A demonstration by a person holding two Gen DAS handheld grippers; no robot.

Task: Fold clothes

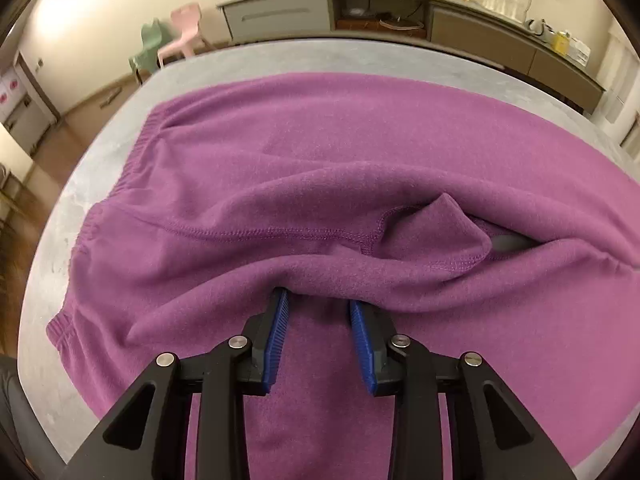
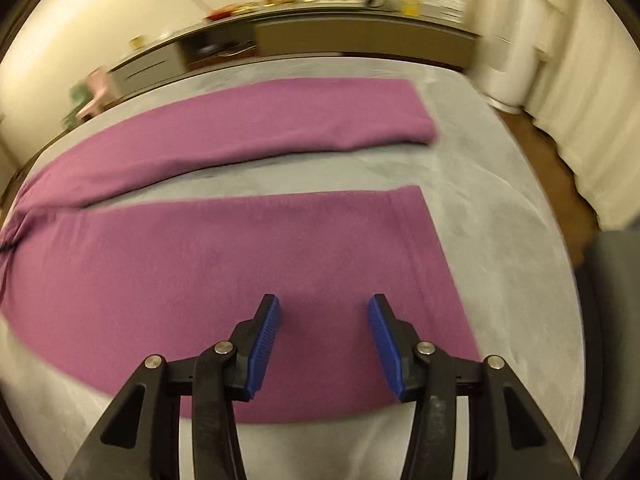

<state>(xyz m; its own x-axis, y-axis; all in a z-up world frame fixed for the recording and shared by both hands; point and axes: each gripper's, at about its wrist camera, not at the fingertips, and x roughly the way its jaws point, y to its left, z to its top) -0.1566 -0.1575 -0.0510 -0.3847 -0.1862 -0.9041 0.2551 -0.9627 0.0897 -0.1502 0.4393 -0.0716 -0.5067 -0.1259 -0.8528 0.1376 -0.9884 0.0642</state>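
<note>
A pair of purple fleece trousers [image 1: 304,152] lies spread on a grey table [image 1: 72,216]. In the left wrist view I see the waistband end at the left and a raised fold at the crotch seam. My left gripper [image 1: 318,300] is open, its blue pads [image 1: 280,320] pushed under that fold. In the right wrist view the two legs [image 2: 240,128] lie apart, the near leg [image 2: 200,272] right under my right gripper [image 2: 324,304], which is open and empty just above the cloth near the leg's hem.
The grey table [image 2: 500,184] ends at the right with wood floor beyond. A long sideboard [image 1: 400,16] with dishes and bottles stands behind the table. Pink and green small chairs [image 1: 172,36] stand at the far left.
</note>
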